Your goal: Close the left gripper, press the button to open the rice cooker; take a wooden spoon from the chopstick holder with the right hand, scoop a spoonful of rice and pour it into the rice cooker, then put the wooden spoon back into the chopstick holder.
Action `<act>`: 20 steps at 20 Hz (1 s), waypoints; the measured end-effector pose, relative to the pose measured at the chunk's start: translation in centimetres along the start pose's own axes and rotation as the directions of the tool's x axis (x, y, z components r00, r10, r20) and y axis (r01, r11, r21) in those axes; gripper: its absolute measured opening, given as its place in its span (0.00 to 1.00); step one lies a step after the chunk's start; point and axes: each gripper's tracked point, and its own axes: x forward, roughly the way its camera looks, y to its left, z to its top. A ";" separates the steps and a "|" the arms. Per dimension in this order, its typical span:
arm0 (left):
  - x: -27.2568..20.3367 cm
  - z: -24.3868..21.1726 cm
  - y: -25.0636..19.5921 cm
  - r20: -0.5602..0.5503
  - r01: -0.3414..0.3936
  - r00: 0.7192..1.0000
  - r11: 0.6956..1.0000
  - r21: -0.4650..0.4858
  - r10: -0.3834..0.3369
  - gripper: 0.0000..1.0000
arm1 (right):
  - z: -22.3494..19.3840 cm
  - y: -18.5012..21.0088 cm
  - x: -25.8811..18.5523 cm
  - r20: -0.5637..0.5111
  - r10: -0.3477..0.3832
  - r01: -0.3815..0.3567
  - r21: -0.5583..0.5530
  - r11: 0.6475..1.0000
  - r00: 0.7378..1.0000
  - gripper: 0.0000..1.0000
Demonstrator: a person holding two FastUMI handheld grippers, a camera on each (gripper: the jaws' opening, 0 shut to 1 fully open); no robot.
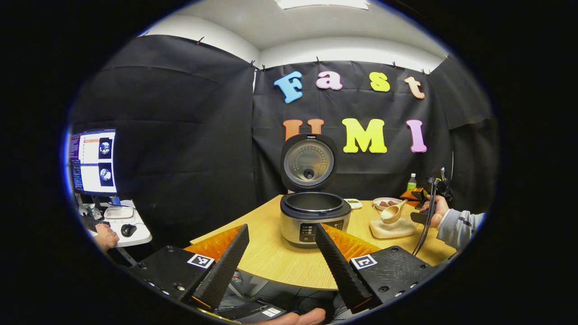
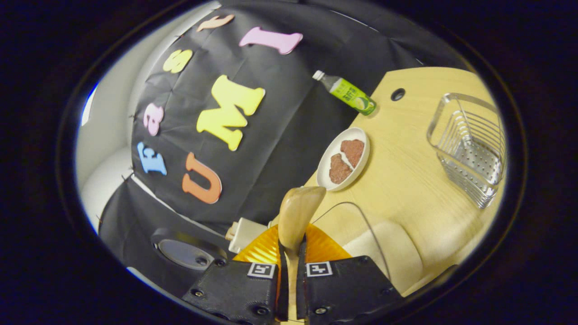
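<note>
The rice cooker (image 1: 314,219) stands mid-table with its lid (image 1: 309,161) raised and the pot showing. My left gripper (image 1: 281,225) hangs open in front of it, at the table's near edge, holding nothing. To the right, a hand holds my right gripper (image 1: 423,203), which carries the wooden spoon (image 1: 393,211) just above the pale rice container (image 1: 392,229). In the right gripper view my right gripper (image 2: 291,246) is shut on the handle of the wooden spoon (image 2: 298,210), its bowl pointing forward. The wire chopstick holder (image 2: 469,144) stands far off on the table. The spoon's contents are too small to tell.
A white plate (image 2: 344,158) with two reddish-brown pieces and a green bottle (image 2: 348,95) sit near the wall. An orange mat (image 1: 352,243) lies under the cooker. A monitor (image 1: 92,161), a mouse (image 1: 128,230) and another person's hand (image 1: 106,235) are at the left.
</note>
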 end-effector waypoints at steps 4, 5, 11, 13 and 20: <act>-0.2 0.6 -0.4 0.015 0.011 1.000 1.000 -0.011 -0.011 0.95 | 2.6 0.1 -1.3 0.041 0.059 -0.065 0.165 0.984 0.997 0.12; -0.2 0.5 -0.4 0.012 0.012 1.000 1.000 -0.010 -0.012 0.95 | 3.2 0.4 -1.4 0.057 0.076 -0.086 0.212 0.973 0.996 0.11; -0.4 0.6 -1.1 -0.003 0.043 0.999 0.998 -0.045 -0.044 0.95 | 4.7 1.4 -3.0 0.129 0.145 -0.193 0.550 0.813 0.981 0.11; -0.6 0.8 -0.8 0.004 0.042 0.999 0.998 -0.041 -0.042 0.95 | 4.5 1.4 -2.8 0.124 0.128 -0.175 0.533 0.828 0.984 0.11; -1.2 1.0 1.0 0.022 0.040 0.999 0.996 -0.081 -0.038 0.95 | 2.3 4.4 -2.3 0.093 0.126 -0.156 0.526 0.836 0.988 0.11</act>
